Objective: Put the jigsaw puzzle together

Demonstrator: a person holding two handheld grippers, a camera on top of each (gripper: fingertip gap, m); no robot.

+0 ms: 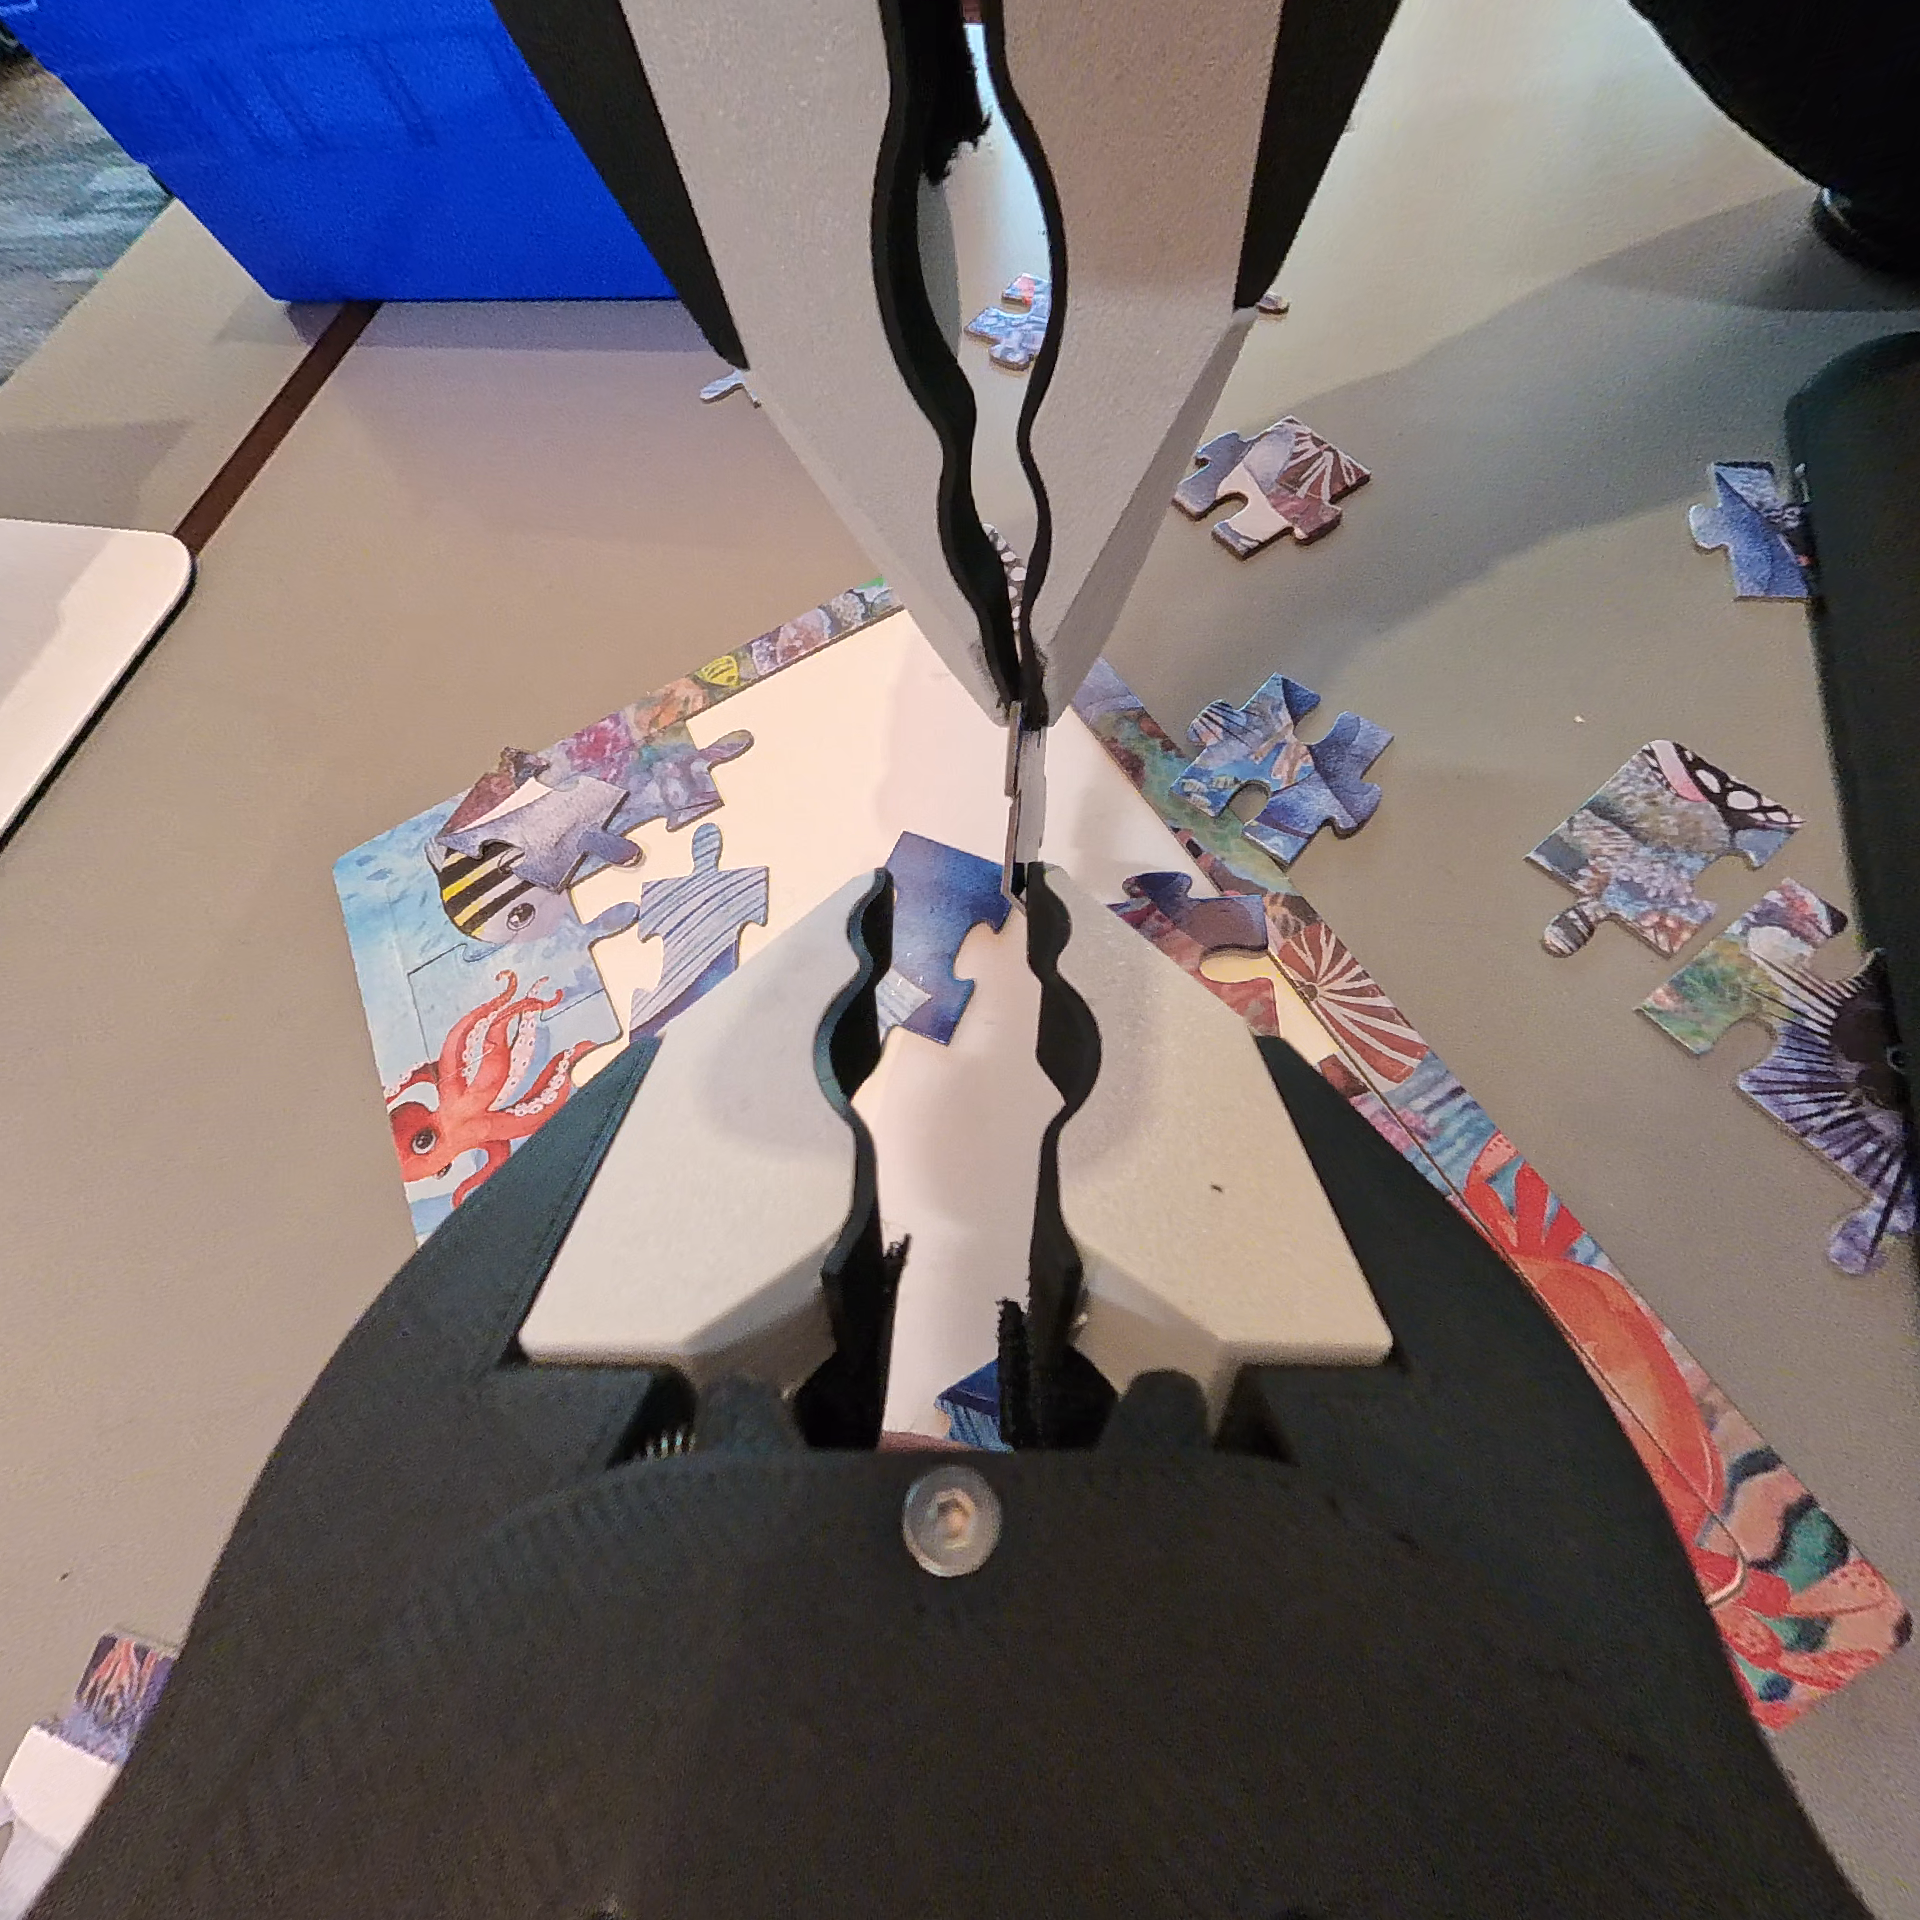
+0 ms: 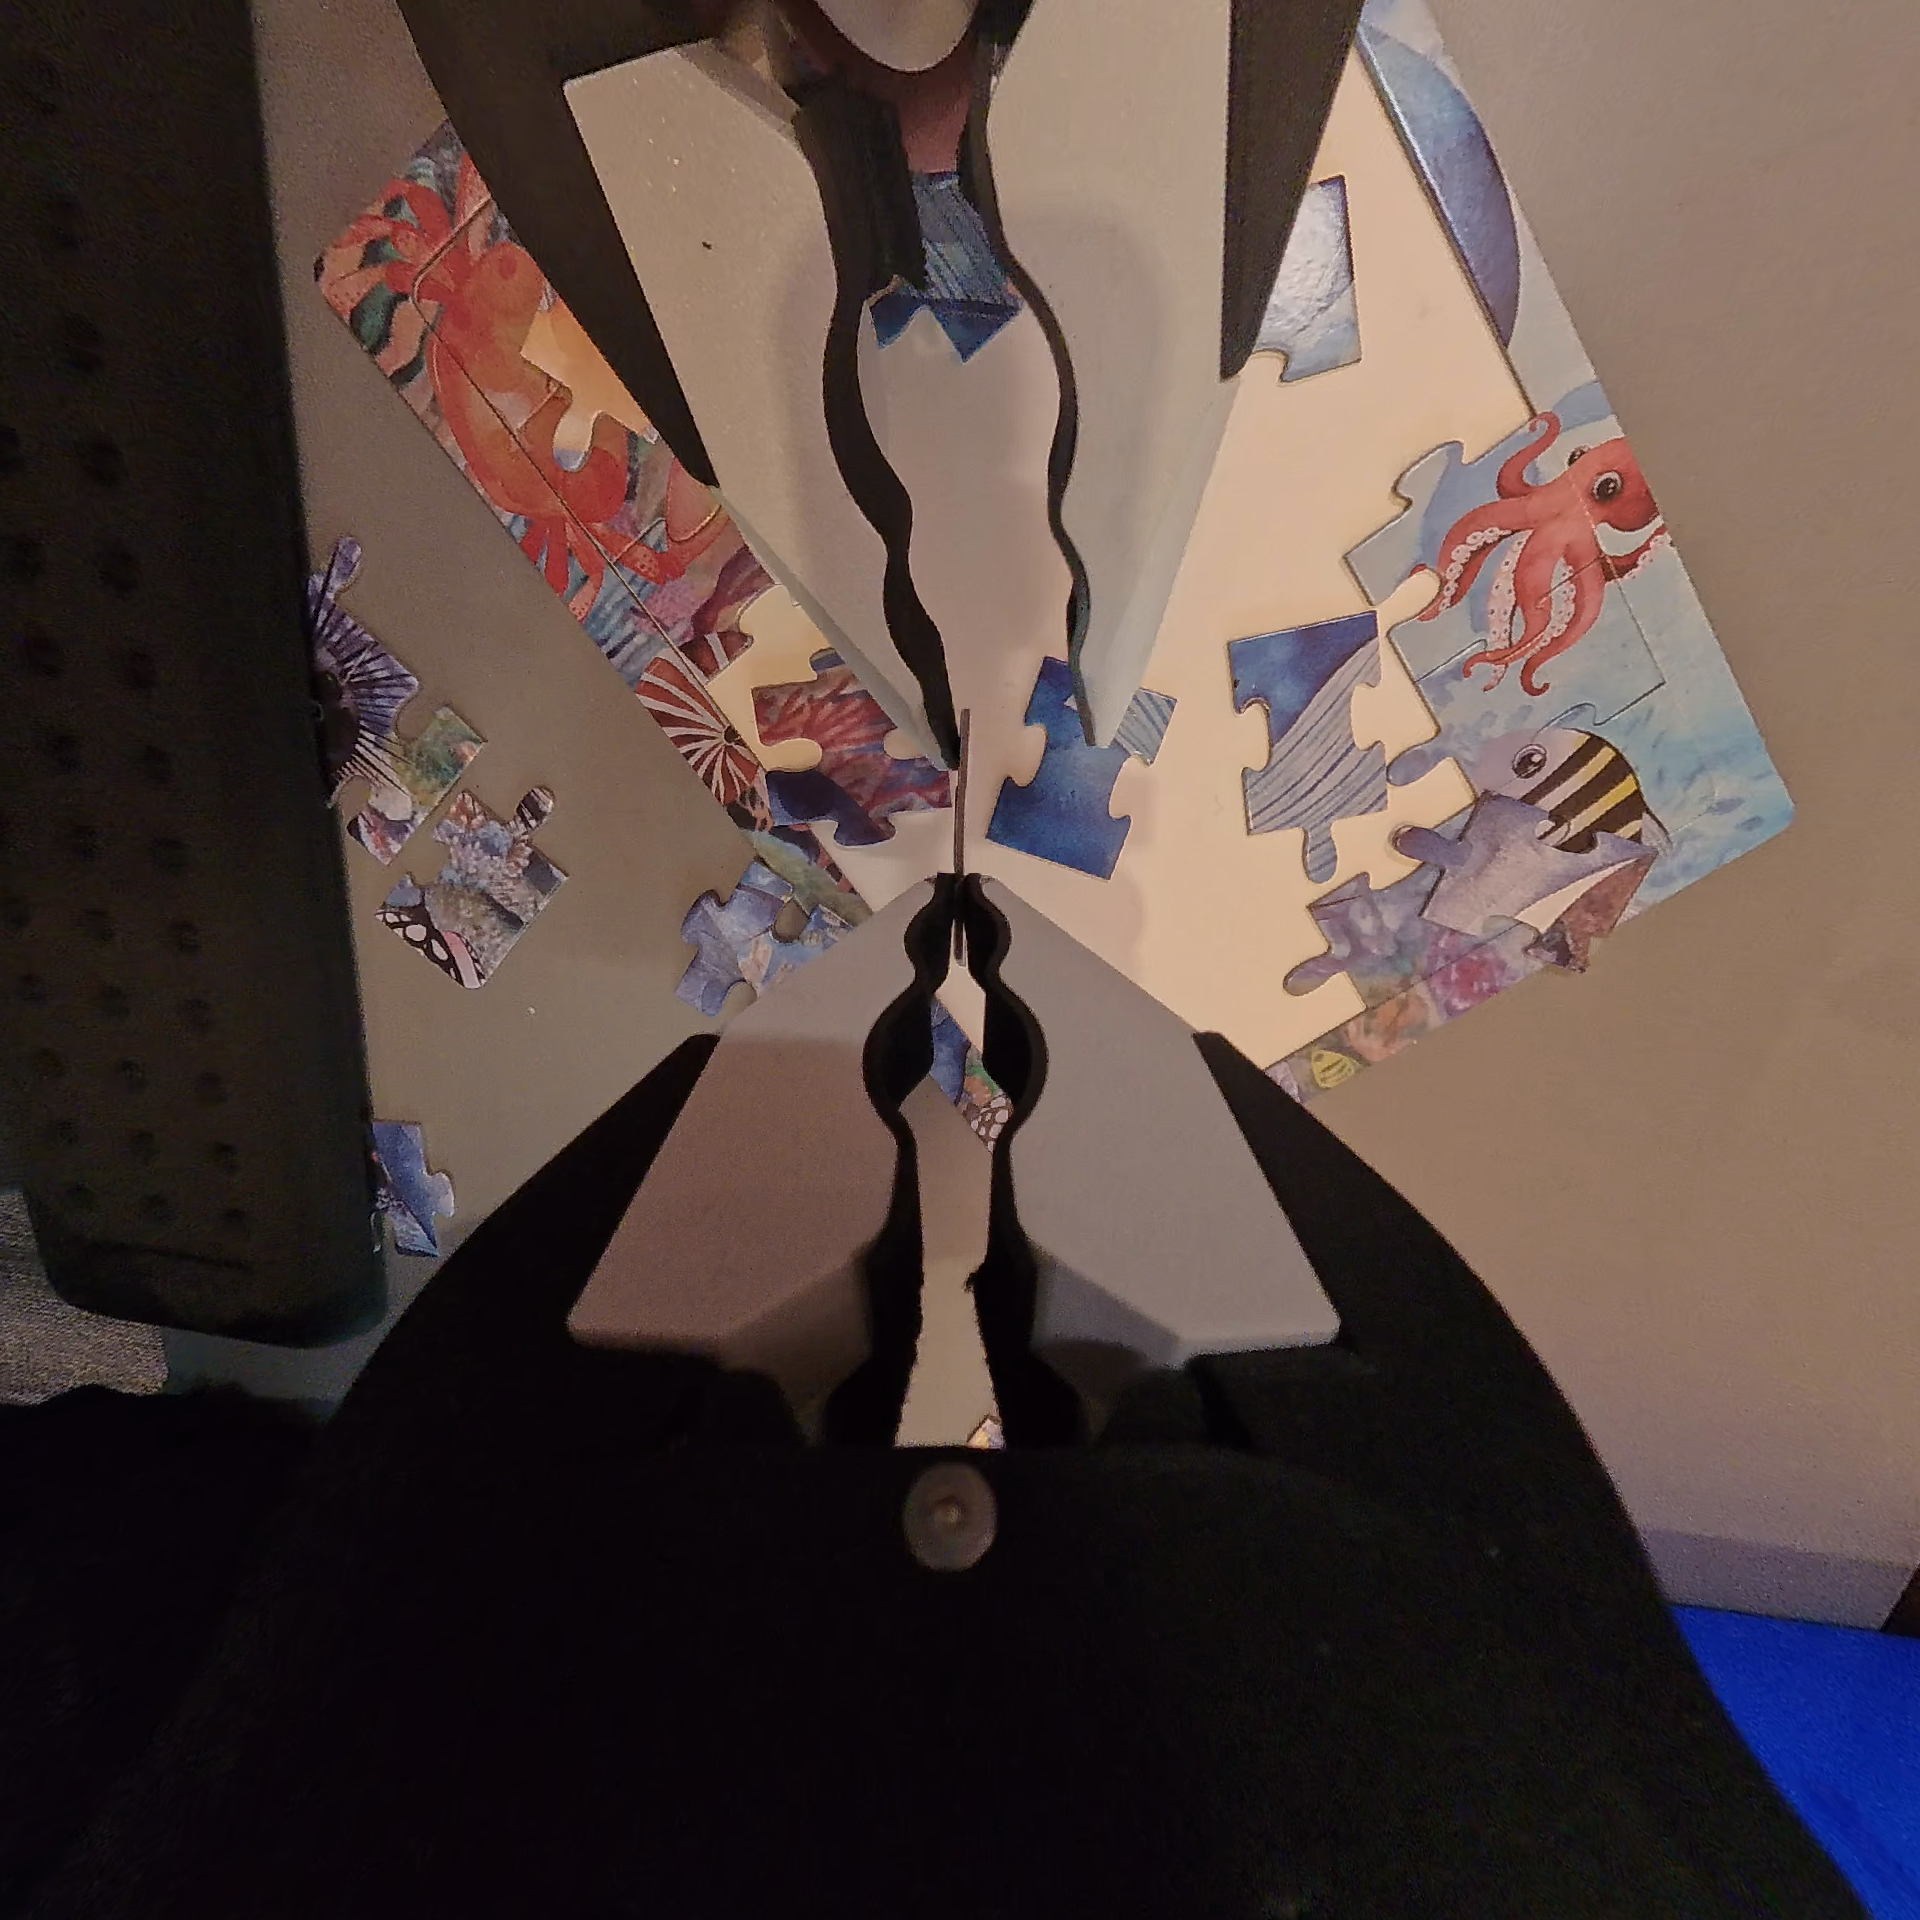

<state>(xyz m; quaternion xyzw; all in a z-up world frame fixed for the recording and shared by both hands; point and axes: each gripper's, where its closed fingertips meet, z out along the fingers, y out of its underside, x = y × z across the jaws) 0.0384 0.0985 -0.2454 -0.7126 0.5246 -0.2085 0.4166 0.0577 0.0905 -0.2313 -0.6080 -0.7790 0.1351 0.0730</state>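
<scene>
We saw a grey bench (image 1: 520, 582) bearing a blue bin (image 1: 343, 145); right gripper (image 2: 961, 883) pinched a puzzle piece (image 2: 964, 800) edge-on, left gripper (image 1: 956, 883) released.

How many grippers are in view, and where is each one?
2. The left gripper is open above the puzzle tray; the right gripper faces it, shut on a puzzle piece held edge-on.

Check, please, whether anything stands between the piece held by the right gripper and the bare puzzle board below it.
Yes: the open left gripper sits right at the held piece in the right gripper, and a loose blue piece lies on the board just beside.
</scene>
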